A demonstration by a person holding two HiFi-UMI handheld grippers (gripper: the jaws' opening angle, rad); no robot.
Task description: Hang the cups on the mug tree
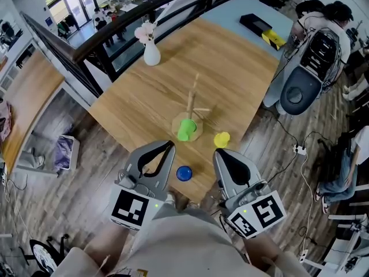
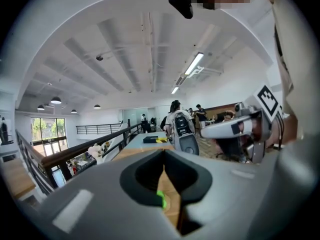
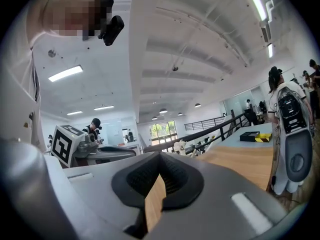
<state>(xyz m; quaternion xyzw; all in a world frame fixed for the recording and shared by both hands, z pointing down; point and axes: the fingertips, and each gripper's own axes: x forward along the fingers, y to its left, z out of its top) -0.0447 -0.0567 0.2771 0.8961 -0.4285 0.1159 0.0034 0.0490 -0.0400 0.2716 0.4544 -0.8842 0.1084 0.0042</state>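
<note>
Spanning most of the head view, the pale wooden worktop [image 1: 144,103] carried everything the task needed. Over its near edge hung the left gripper [image 1: 167,146] and the right gripper [image 1: 221,153], well apart from the cups, each with its jaws clenched on nothing. Farther in stood the slim wooden mug tree [image 1: 192,100], an upright post with short pegs on a round base, no peg bearing a cup. A lime green plastic cup [image 1: 186,129] lay against that base, a small yellow cup [image 1: 222,138] sat just to its right, and a small blue cup [image 1: 184,173] waited nearest, between the two grippers. All three looked light, stiff and smooth, likelier to skid than break. A pinch across the rim or wall seemed the safest hold, leaving the handle free for a peg. The handles themselves were too small to make out.
</note>
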